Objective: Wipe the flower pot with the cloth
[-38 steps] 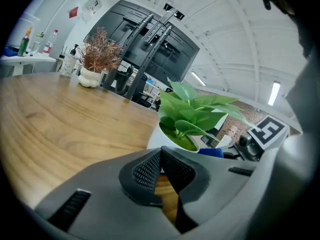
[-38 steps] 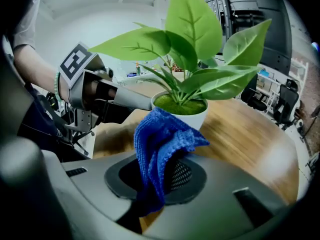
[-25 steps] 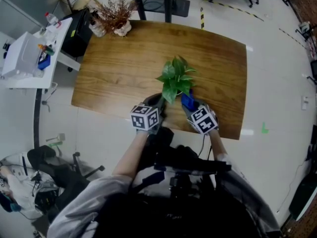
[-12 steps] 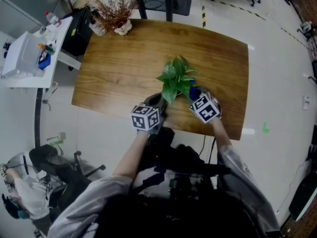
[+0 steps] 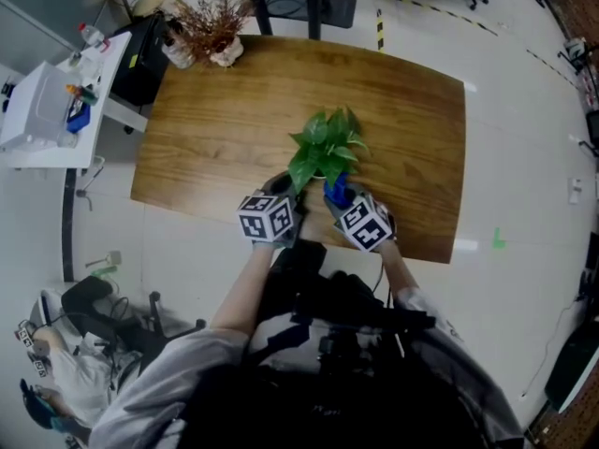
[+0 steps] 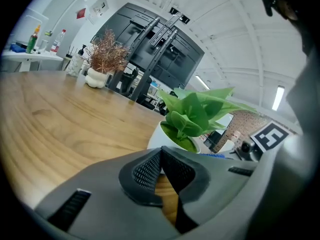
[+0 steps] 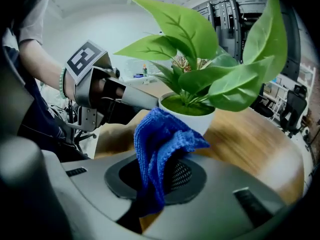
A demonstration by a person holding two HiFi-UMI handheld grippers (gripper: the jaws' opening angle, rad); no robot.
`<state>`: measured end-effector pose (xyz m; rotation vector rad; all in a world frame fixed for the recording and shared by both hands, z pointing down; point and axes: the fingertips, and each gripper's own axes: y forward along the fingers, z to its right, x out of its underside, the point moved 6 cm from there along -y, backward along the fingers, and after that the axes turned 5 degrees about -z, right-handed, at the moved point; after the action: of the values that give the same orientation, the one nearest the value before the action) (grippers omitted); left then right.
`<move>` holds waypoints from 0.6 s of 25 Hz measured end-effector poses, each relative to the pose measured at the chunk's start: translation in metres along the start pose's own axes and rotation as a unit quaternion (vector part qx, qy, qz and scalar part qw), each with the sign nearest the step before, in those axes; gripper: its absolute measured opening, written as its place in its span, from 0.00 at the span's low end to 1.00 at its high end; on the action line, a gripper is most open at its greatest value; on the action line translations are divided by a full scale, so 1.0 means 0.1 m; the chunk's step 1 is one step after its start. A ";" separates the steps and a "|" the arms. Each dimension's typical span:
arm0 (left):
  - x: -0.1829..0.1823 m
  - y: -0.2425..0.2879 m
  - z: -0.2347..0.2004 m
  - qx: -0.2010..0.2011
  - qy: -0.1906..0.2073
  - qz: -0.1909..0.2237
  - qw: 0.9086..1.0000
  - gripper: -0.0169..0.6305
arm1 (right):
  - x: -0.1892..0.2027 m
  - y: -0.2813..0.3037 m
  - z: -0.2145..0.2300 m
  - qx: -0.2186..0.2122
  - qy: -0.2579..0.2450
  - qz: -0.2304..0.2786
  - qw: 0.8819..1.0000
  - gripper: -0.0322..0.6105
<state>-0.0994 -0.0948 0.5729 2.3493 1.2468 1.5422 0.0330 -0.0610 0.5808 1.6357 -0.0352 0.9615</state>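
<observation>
A leafy green plant (image 5: 323,148) stands in a white flower pot (image 7: 196,119) near the front edge of the wooden table (image 5: 225,110). My right gripper (image 5: 337,200) is shut on a blue cloth (image 7: 159,144), and the cloth is pressed against the pot's near side. In the head view the blue cloth (image 5: 337,192) shows just below the leaves. My left gripper (image 5: 285,189) is shut, its tips against the left wall of the pot (image 6: 161,138). The right gripper view shows the left gripper (image 7: 125,96) reaching the pot's rim. The leaves hide most of the pot from above.
A dried brown plant in a white vase (image 5: 211,31) stands at the table's far left corner. A white side table (image 5: 56,101) with bottles is left of the table. The table's near edge (image 5: 281,241) runs just under both grippers.
My right gripper has swung with the cloth from the pot's right side round to its near side. The left gripper has stayed at the pot.
</observation>
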 end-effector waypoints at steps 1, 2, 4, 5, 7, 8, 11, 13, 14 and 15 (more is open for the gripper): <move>-0.01 0.00 -0.01 -0.001 -0.002 0.001 1.000 0.03 | -0.02 0.02 -0.03 -0.004 -0.001 0.000 1.000 0.17; -0.02 0.00 -0.02 -0.003 -0.003 0.001 1.000 0.03 | -0.05 0.04 -0.05 -0.006 -0.001 0.000 1.000 0.17; -0.03 0.01 -0.04 -0.004 -0.005 0.002 1.000 0.03 | -0.08 0.06 -0.06 -0.011 0.002 0.001 1.000 0.17; -0.04 0.01 -0.04 -0.004 -0.006 0.003 1.000 0.03 | -0.08 0.06 -0.06 -0.013 0.006 0.003 1.000 0.17; -0.04 0.01 -0.03 -0.001 -0.006 0.002 1.000 0.03 | -0.05 0.01 -0.03 -0.018 0.018 0.010 1.000 0.17; -0.04 0.01 -0.03 0.000 -0.006 0.001 1.000 0.03 | -0.03 -0.03 -0.01 -0.021 0.026 0.014 0.999 0.17; -0.05 -0.01 -0.05 -0.003 -0.006 -0.001 1.000 0.03 | 0.08 -0.14 0.14 -0.013 0.048 0.019 0.999 0.17; -0.04 -0.03 -0.08 -0.006 -0.008 -0.002 1.000 0.03 | 0.12 -0.19 0.29 0.001 0.050 0.016 0.999 0.17; -0.03 -0.04 -0.08 -0.007 -0.009 -0.003 1.000 0.03 | 0.12 -0.20 0.36 0.008 0.047 0.014 0.999 0.17; -0.02 -0.04 -0.07 -0.005 -0.009 -0.004 1.000 0.03 | 0.11 -0.21 0.43 0.014 0.043 0.013 0.999 0.17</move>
<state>-0.1077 -0.0964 0.5732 2.3436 1.2392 1.5180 0.0745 -0.0853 0.5714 1.6208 0.0166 1.0553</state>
